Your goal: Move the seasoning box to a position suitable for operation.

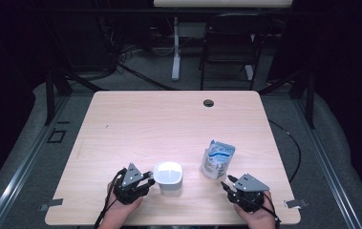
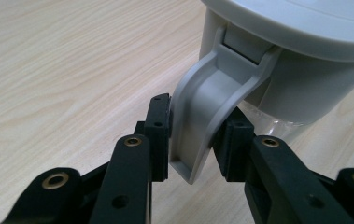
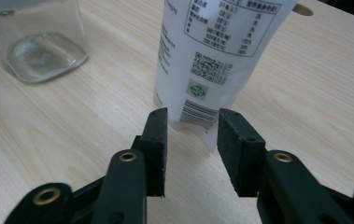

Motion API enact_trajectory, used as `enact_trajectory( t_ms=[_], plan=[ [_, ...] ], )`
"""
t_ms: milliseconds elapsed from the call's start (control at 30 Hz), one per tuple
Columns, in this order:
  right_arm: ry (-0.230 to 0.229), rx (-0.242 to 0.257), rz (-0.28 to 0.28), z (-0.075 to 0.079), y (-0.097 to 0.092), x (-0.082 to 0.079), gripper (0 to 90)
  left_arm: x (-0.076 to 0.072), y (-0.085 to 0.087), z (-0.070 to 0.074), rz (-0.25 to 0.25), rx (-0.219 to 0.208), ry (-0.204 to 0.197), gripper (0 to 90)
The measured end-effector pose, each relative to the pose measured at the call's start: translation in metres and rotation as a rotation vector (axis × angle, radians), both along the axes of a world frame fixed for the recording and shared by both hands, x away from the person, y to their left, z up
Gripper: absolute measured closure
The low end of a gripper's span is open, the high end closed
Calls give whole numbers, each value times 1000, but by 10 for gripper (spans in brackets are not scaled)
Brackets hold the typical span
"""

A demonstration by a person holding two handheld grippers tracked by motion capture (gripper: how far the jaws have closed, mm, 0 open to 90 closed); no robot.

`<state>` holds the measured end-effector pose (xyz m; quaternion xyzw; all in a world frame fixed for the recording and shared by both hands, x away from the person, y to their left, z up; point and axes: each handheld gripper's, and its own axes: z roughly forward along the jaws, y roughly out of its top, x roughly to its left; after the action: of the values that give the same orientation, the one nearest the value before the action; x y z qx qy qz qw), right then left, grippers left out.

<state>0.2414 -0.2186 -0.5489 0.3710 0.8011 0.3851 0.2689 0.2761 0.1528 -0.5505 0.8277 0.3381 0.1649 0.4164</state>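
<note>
Left gripper view shows your left gripper with its jaws closed on the grey handle of the lidded clear jug, while your right gripper straddles, half open, the white pouch just beside it.

The white pouch carries all the print on show. In the right gripper view its back bears a ruled table of small characters and figures near the top, too fine to read, a column of tiny text down its left side, a square QR code, a small green emblem below that, and a barcode at the bottom edge. In the high view its front shows blue print, illegible.
</note>
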Motion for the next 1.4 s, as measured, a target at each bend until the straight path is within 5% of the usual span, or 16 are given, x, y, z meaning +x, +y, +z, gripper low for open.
enact_trajectory(
  t_ms=[167, 333, 567, 867, 1067, 1400],
  plan=[
    [-13, -1, 48, 4, 4, -2, 558, 0, 3, 2, -2, -47, 27, 654],
    [20, 55, 43, 6, 6, -3, 557, -2, 6, 4, -13, -59, 41, 598],
    [23, 101, 61, 11, 9, -7, 682, -4, 12, 10, -21, -88, 52, 574],
    [2, 97, 77, 16, 17, -9, 663, -4, 17, 16, -56, -108, 69, 550],
    [4, 133, 80, 22, 17, -7, 684, -3, 31, 30, -25, -116, 46, 539],
    [-2, 109, 99, 22, 24, -4, 719, 2, 40, 35, 12, -142, 47, 553]
  ],
)
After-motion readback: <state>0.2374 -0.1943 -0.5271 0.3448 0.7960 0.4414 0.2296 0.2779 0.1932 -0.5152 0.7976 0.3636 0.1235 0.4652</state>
